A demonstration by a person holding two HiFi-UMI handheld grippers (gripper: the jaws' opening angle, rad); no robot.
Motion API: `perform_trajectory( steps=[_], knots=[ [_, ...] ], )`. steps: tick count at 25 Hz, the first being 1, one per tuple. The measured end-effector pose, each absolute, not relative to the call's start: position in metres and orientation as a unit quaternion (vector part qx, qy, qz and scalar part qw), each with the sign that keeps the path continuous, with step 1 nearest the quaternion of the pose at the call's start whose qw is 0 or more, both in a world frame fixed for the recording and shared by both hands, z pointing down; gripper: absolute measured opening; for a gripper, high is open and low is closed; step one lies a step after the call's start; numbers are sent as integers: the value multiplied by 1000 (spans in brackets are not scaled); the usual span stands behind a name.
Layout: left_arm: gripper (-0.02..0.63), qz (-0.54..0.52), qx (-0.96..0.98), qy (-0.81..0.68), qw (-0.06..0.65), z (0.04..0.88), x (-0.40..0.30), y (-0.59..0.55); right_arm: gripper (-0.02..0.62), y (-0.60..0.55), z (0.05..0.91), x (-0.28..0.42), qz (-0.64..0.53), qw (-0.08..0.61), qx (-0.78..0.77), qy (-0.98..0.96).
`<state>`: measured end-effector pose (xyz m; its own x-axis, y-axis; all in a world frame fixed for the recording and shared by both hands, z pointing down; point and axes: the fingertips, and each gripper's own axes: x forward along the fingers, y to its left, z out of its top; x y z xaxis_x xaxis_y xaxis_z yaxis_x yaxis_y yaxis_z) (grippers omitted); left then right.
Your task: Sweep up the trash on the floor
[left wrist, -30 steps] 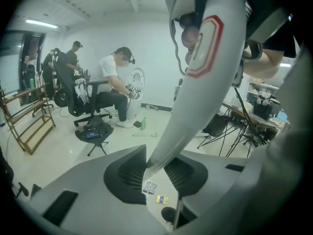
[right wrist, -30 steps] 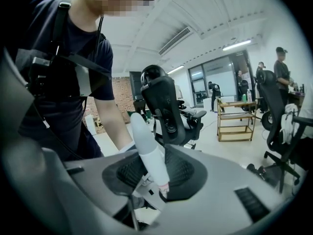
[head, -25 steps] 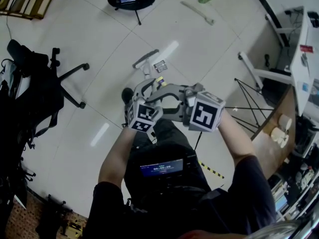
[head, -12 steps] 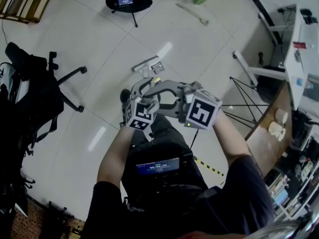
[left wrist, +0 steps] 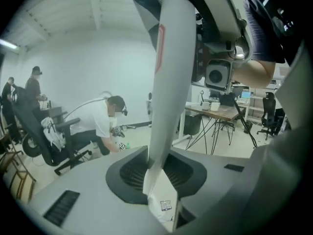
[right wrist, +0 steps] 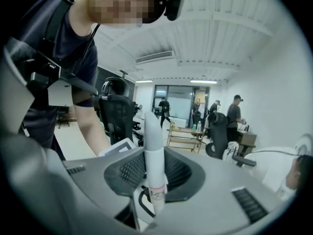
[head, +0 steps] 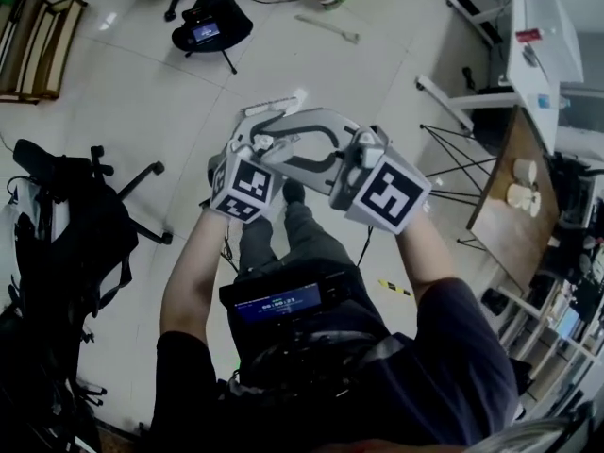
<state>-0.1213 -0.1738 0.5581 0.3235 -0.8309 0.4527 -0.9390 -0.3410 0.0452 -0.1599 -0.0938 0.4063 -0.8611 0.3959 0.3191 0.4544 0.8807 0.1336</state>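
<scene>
The sweeping looks barely begun, or between strokes; both tools are in hand but held up off the pale, glossy tiled floor (head: 142, 111), and no stroke is under way. The left hand-held gripper (left wrist: 159, 173) has its jaws drawn in narrow on a flat white handle (left wrist: 171, 72), and they have just been closing on it. The handle is smooth plastic, broad and blade-like, with a thin red stripe (left wrist: 160, 48) along one edge, and it tapers where it passes between the ribbed dark pads. The right hand-held gripper (right wrist: 154, 173) has also just been closing; it holds a round white stick (right wrist: 151, 146), a slim matte tube with a blunt rounded tip just above the jaws and a small printed label (right wrist: 157, 195) lower down (probably a broom and a dustpan handle, though neither working end is in view). At least one piece of trash remains: a small flat card-like scrap (left wrist: 166, 205) lies on the floor, seen through the gap beneath the left jaws. In the head view it is hidden behind the raised grippers, so I cannot tell whether more is scattered there. What seems left is lowering both tools, brushing the scrap into the pan and carrying it off.
</scene>
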Motion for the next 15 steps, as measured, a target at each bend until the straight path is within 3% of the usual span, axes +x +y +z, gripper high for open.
perform_trajectory(
  steps=[6, 15],
  knots=[
    [84, 188, 829, -520, 80, 472, -124, -178, 110, -102, 322, -159, -129, 104, -111, -980],
    [88, 192, 858, -476, 18, 409, -95, -189, 110, -163, 245, -119, 7, 17, 40, -999]
  ],
)
